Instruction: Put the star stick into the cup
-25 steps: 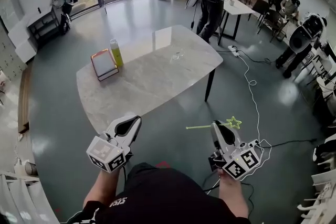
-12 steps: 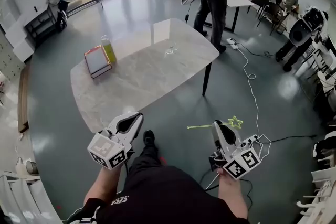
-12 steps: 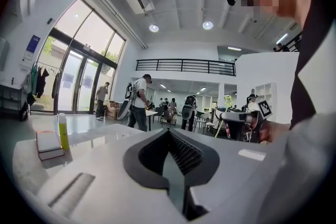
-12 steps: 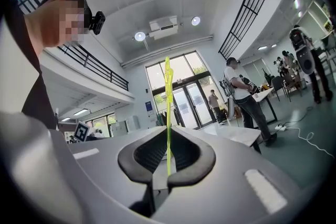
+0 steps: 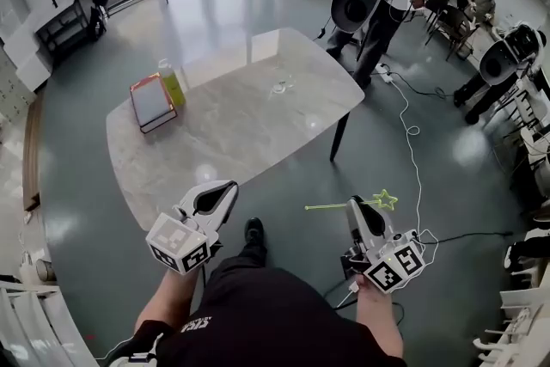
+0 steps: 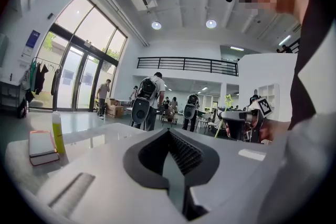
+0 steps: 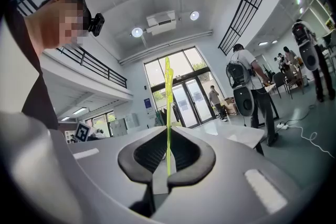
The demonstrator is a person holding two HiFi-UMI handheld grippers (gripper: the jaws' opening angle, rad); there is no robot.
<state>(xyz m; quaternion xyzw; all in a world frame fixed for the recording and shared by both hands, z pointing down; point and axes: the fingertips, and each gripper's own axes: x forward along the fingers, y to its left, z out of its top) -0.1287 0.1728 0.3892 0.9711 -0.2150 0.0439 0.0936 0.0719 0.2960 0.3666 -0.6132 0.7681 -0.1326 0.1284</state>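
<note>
- Marble table [image 5: 232,133] lies well ahead of both tongs; a small clear cup [image 5: 281,87] seems to stand on it.
- Star stick [image 5: 326,206]: thin green rod, pinched crosswise on its shaft, nearer the star end, by the right tongs [image 5: 353,204].
- Judged light, bendy and slippery; hold the shaft, not the star.
- Left tongs [image 5: 229,186] are pressed together, empty.

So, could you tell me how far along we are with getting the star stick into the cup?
Done: the star stick is pinched in the right claw. In hand: it is held over the floor, short of the table. Left: reaching the clear cup on the table and dropping the stick in. The left claw is shut and empty.
</note>
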